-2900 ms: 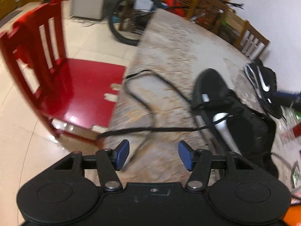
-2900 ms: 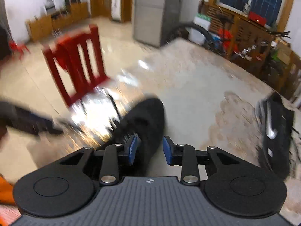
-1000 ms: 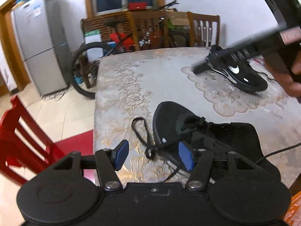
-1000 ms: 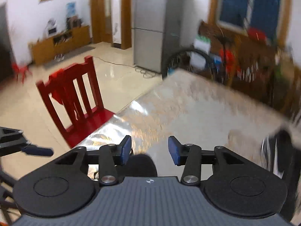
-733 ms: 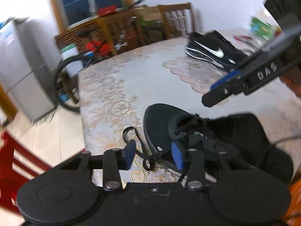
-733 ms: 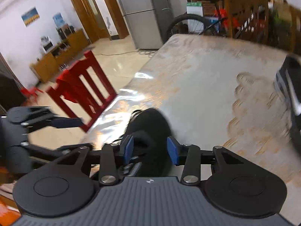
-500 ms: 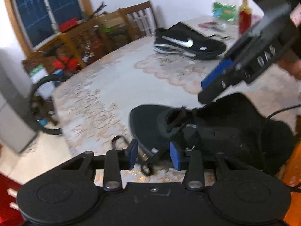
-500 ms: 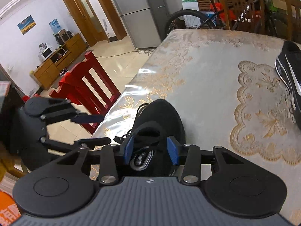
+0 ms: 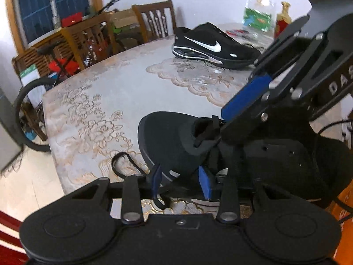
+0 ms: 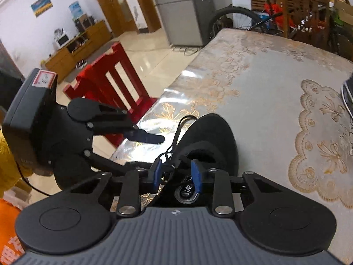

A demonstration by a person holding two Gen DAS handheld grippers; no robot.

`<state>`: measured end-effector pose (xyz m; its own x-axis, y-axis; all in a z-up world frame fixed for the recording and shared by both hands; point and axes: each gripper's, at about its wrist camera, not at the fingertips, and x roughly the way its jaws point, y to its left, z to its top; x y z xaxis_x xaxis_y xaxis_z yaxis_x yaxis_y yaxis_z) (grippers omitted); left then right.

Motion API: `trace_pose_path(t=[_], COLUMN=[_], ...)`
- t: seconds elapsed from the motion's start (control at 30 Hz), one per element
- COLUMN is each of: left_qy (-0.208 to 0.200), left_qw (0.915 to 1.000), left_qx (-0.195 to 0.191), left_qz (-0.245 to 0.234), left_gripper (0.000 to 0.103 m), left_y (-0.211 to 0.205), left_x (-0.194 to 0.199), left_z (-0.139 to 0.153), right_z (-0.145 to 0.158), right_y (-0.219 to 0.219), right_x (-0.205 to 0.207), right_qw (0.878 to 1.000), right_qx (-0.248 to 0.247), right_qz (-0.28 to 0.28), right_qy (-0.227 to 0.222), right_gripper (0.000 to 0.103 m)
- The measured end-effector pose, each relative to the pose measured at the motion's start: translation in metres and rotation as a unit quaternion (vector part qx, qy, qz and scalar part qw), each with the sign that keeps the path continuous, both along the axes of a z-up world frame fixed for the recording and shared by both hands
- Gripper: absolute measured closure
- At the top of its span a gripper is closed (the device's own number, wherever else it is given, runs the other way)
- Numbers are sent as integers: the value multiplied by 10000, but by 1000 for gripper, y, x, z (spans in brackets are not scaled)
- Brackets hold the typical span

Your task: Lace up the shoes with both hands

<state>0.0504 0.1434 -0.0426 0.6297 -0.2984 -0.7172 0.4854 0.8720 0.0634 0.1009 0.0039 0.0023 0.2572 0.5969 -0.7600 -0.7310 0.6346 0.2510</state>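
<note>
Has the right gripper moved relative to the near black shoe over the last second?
Yes. The right gripper has come down onto the near shoe, its open fingers now over the laces.

matt black cloth shoe (image 9: 167, 141) on a glossy plastic-covered table (image 9: 123, 92).

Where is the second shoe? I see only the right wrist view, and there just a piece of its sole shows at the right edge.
Observer: The left wrist view shows the second shoe whole, on the far side of the table, with a white swoosh on its side.
Operator: What stands behind it?
Observer: A red bottle and a green and clear bag, close to the wall.
Operator: How does my gripper look from the side?
Observer: The right gripper comes in slanted from the upper right, jaws open, its tip at the tongue of the near shoe. Whether it touches, I cannot tell.
</note>
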Motion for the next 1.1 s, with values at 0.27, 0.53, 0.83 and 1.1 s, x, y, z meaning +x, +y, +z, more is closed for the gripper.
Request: trace_pose_path(t=[0.27, 0.53, 0.83, 1.1], left_qy=[-55, -120, -159, -161], left_qw=[9991, 9988, 9993, 9995], left_qx=[-355, -420, -342, -242], left_qz=[222, 208, 79, 154], left_gripper=[69, 68, 68, 67], left_y=[7, 10, 9, 9], left_x=[-4, -5, -2, -2], left_z=[0, 1, 1, -1], right_z=[-11, -13, -10, -14], right_y=[16, 14, 8, 4], right_x=[-5, -1, -2, 4], right_qw=[9989, 9996, 9996, 9987], right_qx=[-402, -298, -118, 54], right_qz=[235, -20, -234, -462], right_qy=[-81, 28, 127, 211], right_gripper=[84, 93, 88, 90])
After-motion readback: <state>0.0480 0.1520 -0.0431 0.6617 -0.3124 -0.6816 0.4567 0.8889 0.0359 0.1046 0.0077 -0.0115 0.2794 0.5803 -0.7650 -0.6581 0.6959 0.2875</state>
